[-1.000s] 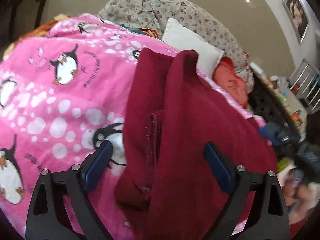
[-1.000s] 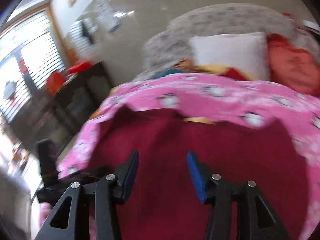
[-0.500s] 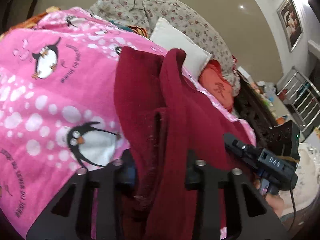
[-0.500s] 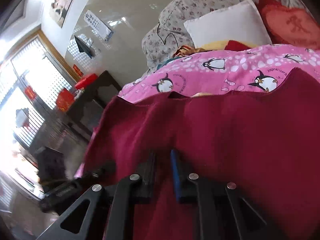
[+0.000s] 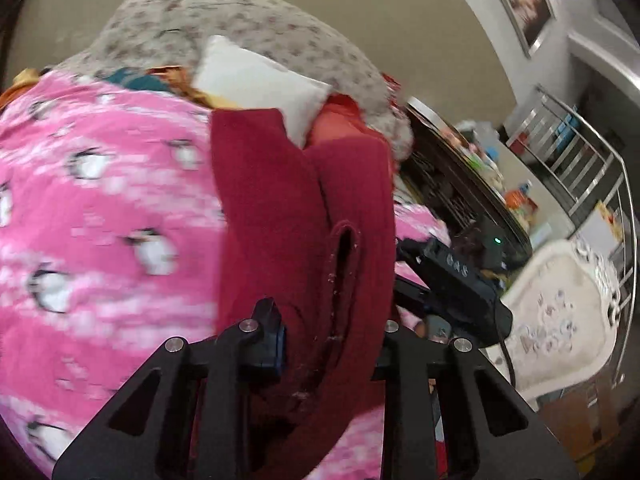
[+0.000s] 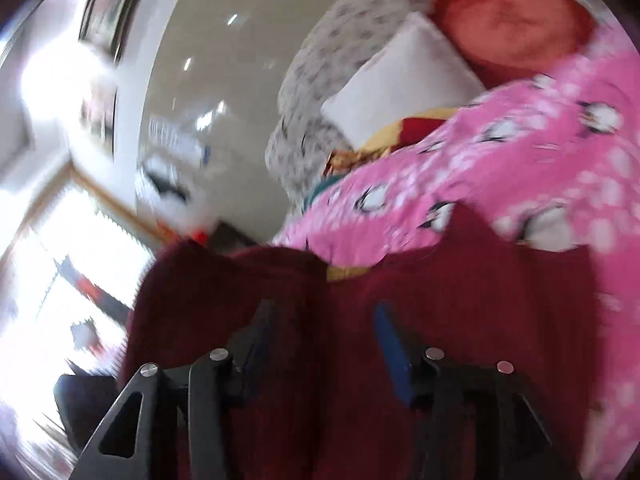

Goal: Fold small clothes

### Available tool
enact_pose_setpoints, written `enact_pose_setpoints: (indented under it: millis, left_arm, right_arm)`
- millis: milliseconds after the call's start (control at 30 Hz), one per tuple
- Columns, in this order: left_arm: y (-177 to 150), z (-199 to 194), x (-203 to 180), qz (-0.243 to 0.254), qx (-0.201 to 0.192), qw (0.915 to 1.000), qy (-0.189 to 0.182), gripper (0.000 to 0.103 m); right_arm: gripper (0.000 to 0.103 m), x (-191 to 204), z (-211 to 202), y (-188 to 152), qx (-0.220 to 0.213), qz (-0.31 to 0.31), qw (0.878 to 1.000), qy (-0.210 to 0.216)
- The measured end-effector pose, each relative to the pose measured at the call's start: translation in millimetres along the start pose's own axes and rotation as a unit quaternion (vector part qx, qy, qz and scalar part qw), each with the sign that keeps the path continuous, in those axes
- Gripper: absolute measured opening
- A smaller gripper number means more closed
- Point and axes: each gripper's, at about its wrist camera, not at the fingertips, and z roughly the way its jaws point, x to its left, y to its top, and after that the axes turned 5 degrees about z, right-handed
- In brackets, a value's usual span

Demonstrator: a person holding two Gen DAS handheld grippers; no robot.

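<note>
Gripping one maroon garment [image 5: 296, 216], the left tongs [image 5: 332, 340] were clamped on its bunched fabric. The right tongs [image 6: 320, 336] stood partly open around it over one pink penguin blanket [image 5: 100, 220].

Left gripper [image 5: 332, 332] fingertips: I can't see them, buried in the red garment [image 5: 288, 216].
Right gripper [image 6: 320, 332] view: heavily motion-blurred; I can't tell whether cloth is pinched.
Penguin blanket [image 5: 100, 220]: print smeared.
Window [image 6: 64, 264]: blown out white.
Garment bottom: cut off by the frame.
</note>
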Motion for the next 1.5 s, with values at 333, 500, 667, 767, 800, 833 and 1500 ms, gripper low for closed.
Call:
enact_pose_setpoints:
  millis: [333,500,667,767,800,833,1500]
  left_arm:
    - [-36.8,58.0,-59.1,0.049,0.073,0.9956,-0.033,0.070]
    - [-39.0,3.5,-55.0,0.057,0.054,0.9933,-0.085,0.078]
    - [-60.3,7.2,-25.7,0.072,0.054,0.9957,0.023,0.078]
    - [-83.0,30.6,-22.9,0.066,0.094,0.9934,-0.004,0.078]
    - [-89.3,35.4,-27.9,0.074,0.097,0.9926,-0.008,0.078]
    - [-97.5,37.3,-34.7,0.087,0.099,0.9912,-0.008,0.078]
    - [-79.9,93.7,-81.5,0.108,0.125,0.9842,-0.064,0.079]
  right_arm:
    - [0.069,-34.4,-36.1,8.0,0.035,0.077,0.995,0.050]
    - [0.073,-33.7,-35.1,4.7,0.033,0.062,0.997,0.042]
    - [0.080,-29.3,-45.9,-4.7,0.036,0.045,0.997,0.058]
    - [0.084,-31.2,-47.7,-12.7,0.036,0.054,0.995,0.073]
    - [0.085,-30.1,-47.3,-16.9,0.042,0.057,0.995,0.075]
    - [0.085,-28.5,-48.9,-20.3,0.044,0.053,0.995,0.070]
    - [0.042,-2.8,5.3,2.4,0.042,-0.225,0.948,-0.219]
